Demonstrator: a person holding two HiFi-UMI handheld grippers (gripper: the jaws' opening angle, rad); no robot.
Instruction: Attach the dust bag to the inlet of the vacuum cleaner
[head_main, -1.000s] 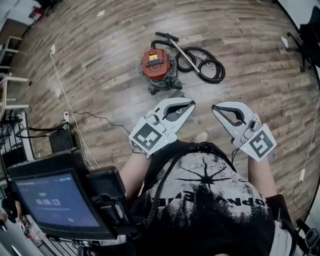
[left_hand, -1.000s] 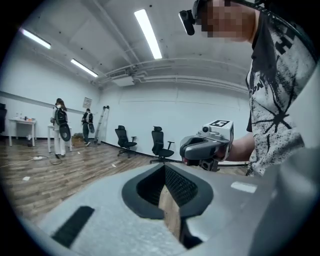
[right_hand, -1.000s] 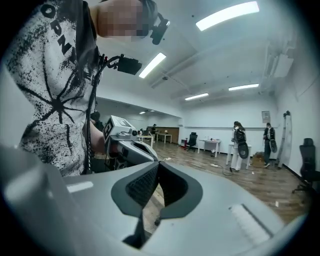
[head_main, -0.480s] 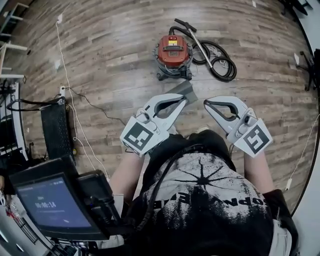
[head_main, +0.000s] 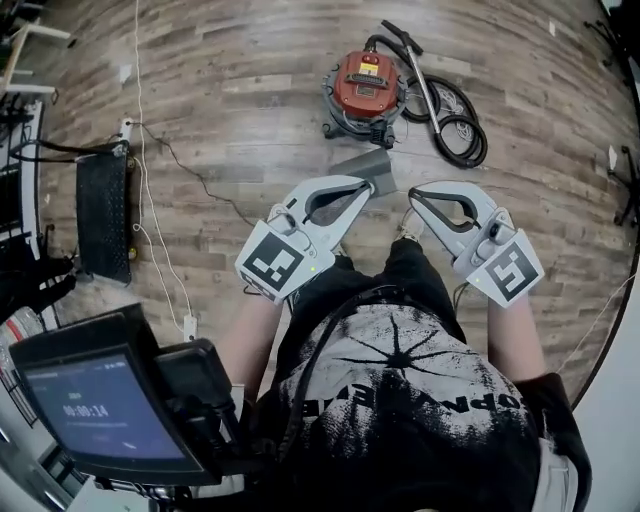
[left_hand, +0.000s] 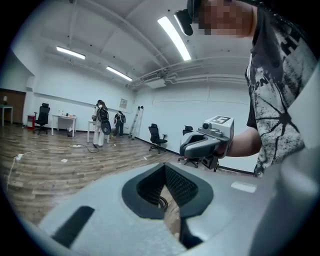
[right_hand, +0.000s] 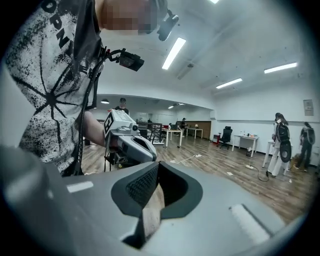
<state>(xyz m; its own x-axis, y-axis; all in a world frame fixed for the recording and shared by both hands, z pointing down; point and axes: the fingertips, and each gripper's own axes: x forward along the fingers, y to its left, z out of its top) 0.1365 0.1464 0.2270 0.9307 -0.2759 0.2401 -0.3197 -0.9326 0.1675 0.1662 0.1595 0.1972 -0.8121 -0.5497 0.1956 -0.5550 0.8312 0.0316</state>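
Note:
The vacuum cleaner (head_main: 368, 85), with a red lid and a grey drum, stands on the wood floor at the top of the head view. Its black hose (head_main: 455, 125) is coiled to the right of it. A flat grey dust bag (head_main: 360, 165) lies on the floor just in front of the vacuum. My left gripper (head_main: 372, 184) is shut and holds nothing; its tip overlaps the bag's near edge in the picture, from well above it. My right gripper (head_main: 411, 195) is shut and holds nothing, to the right of the bag. Each gripper view shows closed jaws (left_hand: 164, 167) (right_hand: 157, 165) with the other gripper beyond.
A black rack (head_main: 103, 212) and white cables (head_main: 150, 215) lie on the floor at left. A screen (head_main: 95, 410) hangs at my lower left. The gripper views show distant people (left_hand: 102, 122) (right_hand: 280, 142), desks and office chairs (left_hand: 158, 136).
The head view has swung: the vacuum and bag have shifted up and to the right in the picture. Both grippers have stayed shut and side by side, and the left tip now overlaps the bag.

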